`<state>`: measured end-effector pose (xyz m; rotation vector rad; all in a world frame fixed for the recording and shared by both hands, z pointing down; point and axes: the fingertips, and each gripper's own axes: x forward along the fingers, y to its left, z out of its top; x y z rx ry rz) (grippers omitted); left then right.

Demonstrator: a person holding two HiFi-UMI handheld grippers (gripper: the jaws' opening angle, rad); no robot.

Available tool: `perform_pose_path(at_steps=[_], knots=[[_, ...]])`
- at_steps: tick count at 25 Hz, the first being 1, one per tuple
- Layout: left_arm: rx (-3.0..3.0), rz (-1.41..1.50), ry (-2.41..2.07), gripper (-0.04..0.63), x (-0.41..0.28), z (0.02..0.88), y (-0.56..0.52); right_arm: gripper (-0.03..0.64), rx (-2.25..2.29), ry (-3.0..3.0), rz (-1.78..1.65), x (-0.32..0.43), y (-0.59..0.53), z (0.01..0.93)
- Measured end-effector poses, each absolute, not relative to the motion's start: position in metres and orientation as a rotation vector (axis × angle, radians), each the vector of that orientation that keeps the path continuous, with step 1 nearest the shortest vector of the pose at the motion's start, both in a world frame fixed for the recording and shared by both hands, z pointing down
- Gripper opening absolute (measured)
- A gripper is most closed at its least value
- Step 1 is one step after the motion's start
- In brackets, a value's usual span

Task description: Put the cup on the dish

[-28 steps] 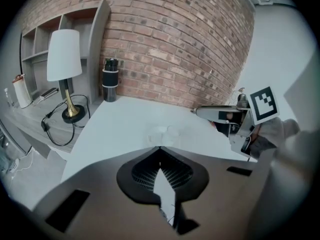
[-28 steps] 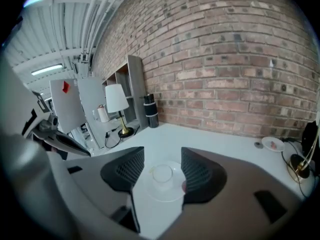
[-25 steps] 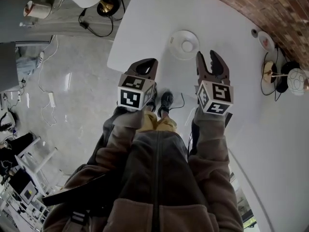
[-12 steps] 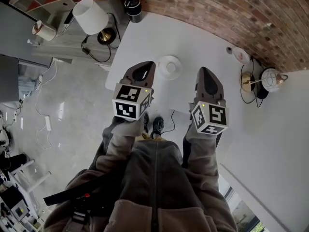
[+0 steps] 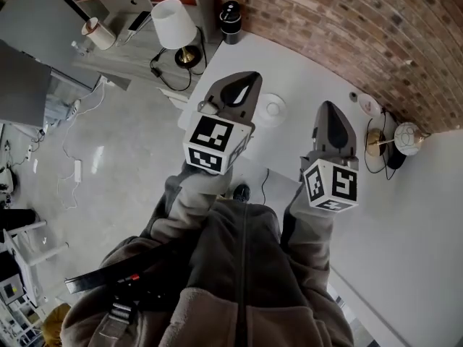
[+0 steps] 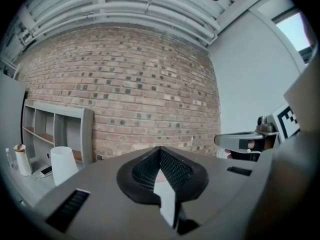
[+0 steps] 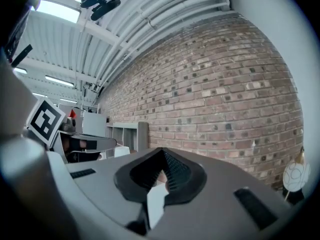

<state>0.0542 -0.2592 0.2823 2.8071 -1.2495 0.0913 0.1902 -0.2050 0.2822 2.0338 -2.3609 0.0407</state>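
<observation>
A white dish (image 5: 273, 109) lies on the white table (image 5: 304, 71) near its front left edge, with a small white round thing in its middle; I cannot tell if that is the cup. My left gripper (image 5: 252, 76) is raised to the left of the dish, shut and empty. To the dish's right my right gripper (image 5: 330, 106) is held up, also shut with nothing in it. Both gripper views look level at the brick wall. The left gripper (image 6: 160, 150) and right gripper (image 7: 162, 152) show meshed jaws there, and neither view shows the dish.
A white-shaded lamp (image 5: 176, 17) and a black cylinder (image 5: 230, 11) stand at the table's far left. A globe lamp (image 5: 407, 137) with cables and a small saucer (image 5: 367, 105) sit at the right by the brick wall (image 5: 347, 20). Shelves (image 6: 55, 134) stand left.
The right gripper's jaws have gone from open to shut. Both grippers have risen, the left one most, and the view has swung up to show the wall and lamp.
</observation>
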Motion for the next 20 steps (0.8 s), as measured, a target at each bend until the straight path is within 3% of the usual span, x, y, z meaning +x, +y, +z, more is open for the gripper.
perform_pose_path(at_steps=[20], knots=[[2.947,-0.187,-1.391,0.005,0.017,0.166,-0.256,0.003,2.031,-2.474,-0.342,0.144,-0.207,0.168]])
